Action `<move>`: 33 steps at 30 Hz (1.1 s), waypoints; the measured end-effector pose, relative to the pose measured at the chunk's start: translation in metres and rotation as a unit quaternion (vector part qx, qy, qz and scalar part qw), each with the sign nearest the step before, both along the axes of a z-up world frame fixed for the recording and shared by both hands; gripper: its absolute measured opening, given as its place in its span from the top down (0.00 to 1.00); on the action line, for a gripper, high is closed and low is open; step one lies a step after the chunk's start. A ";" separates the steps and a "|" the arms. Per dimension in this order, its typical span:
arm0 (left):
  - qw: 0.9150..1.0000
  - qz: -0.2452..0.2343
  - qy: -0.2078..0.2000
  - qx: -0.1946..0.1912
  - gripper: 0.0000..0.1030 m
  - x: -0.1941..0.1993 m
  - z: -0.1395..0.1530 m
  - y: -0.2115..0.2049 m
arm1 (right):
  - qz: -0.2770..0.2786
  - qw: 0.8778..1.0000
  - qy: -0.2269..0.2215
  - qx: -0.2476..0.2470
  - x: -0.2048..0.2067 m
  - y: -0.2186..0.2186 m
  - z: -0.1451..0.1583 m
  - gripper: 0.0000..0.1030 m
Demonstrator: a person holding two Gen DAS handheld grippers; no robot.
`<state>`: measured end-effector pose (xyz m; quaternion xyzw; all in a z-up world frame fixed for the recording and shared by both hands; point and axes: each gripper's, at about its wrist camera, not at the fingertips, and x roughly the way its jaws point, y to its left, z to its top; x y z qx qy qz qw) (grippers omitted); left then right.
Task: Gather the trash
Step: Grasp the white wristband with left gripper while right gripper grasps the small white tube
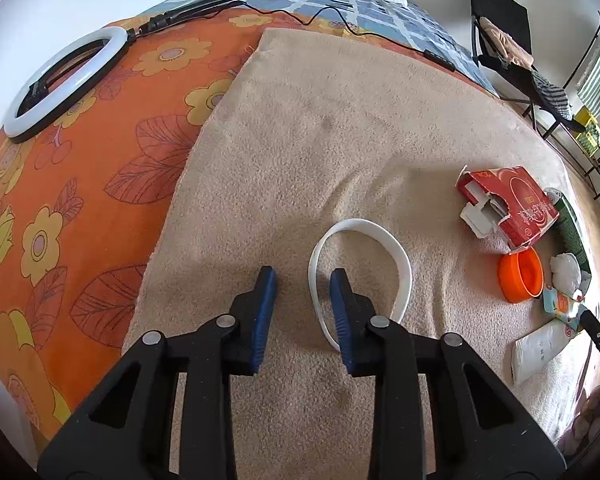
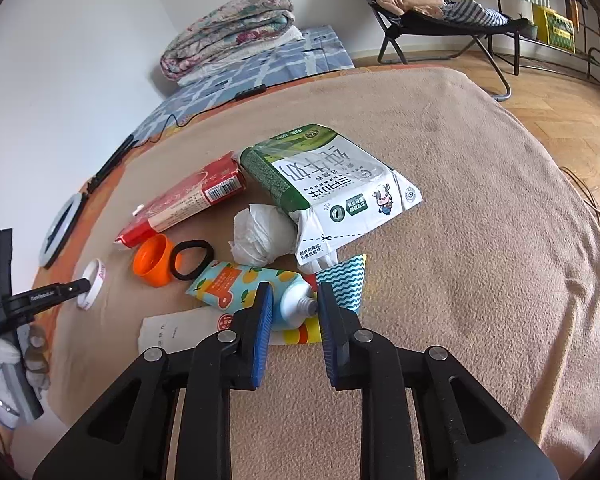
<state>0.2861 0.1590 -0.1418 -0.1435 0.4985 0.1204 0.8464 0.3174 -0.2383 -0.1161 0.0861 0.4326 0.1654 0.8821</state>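
A white plastic ring (image 1: pixel 360 276) is seen lying flat on the beige blanket (image 1: pixel 300 140), its long axis running from 12 to 6 o'clock in the left wrist view. The left tool (image 1: pixel 303 280) is held released, its right finger set inside the loop and the ring's left band lying between the two blue fingers. In the right wrist view, a printed tube (image 2: pixel 256 292) lies with its long axis from 9 to 3 o'clock, its neck pointing to 3 o'clock. The right tool (image 2: pixel 293 294) is released, with the tube's shoulder and neck between its tips. At 12 o'clock from the tube a crumpled tissue (image 2: pixel 260 236), a green milk carton (image 2: pixel 332 176) and a red box (image 2: pixel 188 200) are gathered; an orange cap (image 2: pixel 154 260) and black hair band (image 2: pixel 190 260) lie at 10 o'clock.
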 end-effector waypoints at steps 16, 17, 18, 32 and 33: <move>0.999 -0.005 -0.029 0.038 0.99 -0.012 0.022 -0.004 | 0.009 0.998 -0.054 -0.011 -0.017 -0.005 0.034 0.83; 0.999 -0.005 -0.032 0.036 0.99 -0.013 0.025 -0.003 | 0.011 0.998 -0.057 -0.013 -0.019 -0.004 0.037 0.83; 0.999 -0.004 -0.034 0.035 0.99 -0.015 0.027 -0.001 | 0.013 0.998 -0.061 -0.013 -0.021 -0.004 0.039 0.83; 1.000 -0.004 -0.006 0.007 0.73 -0.004 0.004 0.006 | 0.017 0.997 -0.068 -0.019 -0.025 -0.003 0.043 0.83; 1.000 -0.006 -0.001 0.007 0.77 -0.001 0.000 0.005 | 0.016 0.997 -0.068 -0.019 -0.025 -0.004 0.043 0.83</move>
